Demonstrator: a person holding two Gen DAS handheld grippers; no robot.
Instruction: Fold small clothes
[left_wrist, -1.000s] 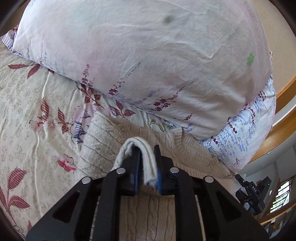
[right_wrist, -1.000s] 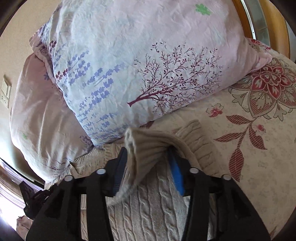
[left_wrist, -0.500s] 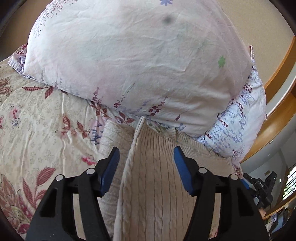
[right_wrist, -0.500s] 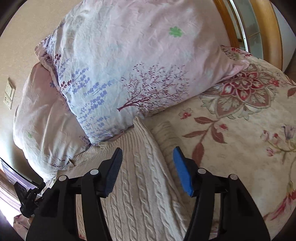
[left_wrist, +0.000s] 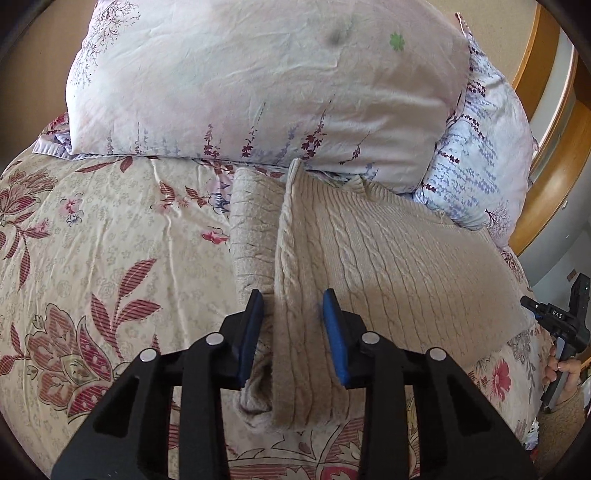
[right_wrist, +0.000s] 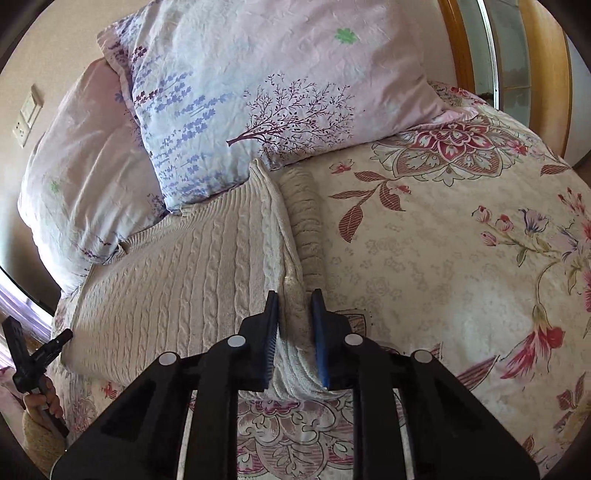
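Note:
A cream cable-knit sweater lies folded on the floral bedspread, its far edge against the pillows. It also shows in the right wrist view. My left gripper is open, its jaws either side of the sweater's folded left edge near the front. A sleeve lies just left of that edge. My right gripper straddles the sweater's right edge with the jaws narrowly apart around a ridge of knit; the sleeve lies beside it.
Two floral pillows are stacked at the head of the bed behind the sweater. A wooden bed frame runs along the side. Each view shows the other gripper at its edge.
Both grippers let go of the sweater's far corners, opened and drew back toward the near edge. The right jaws have since narrowed around the sweater's right edge.

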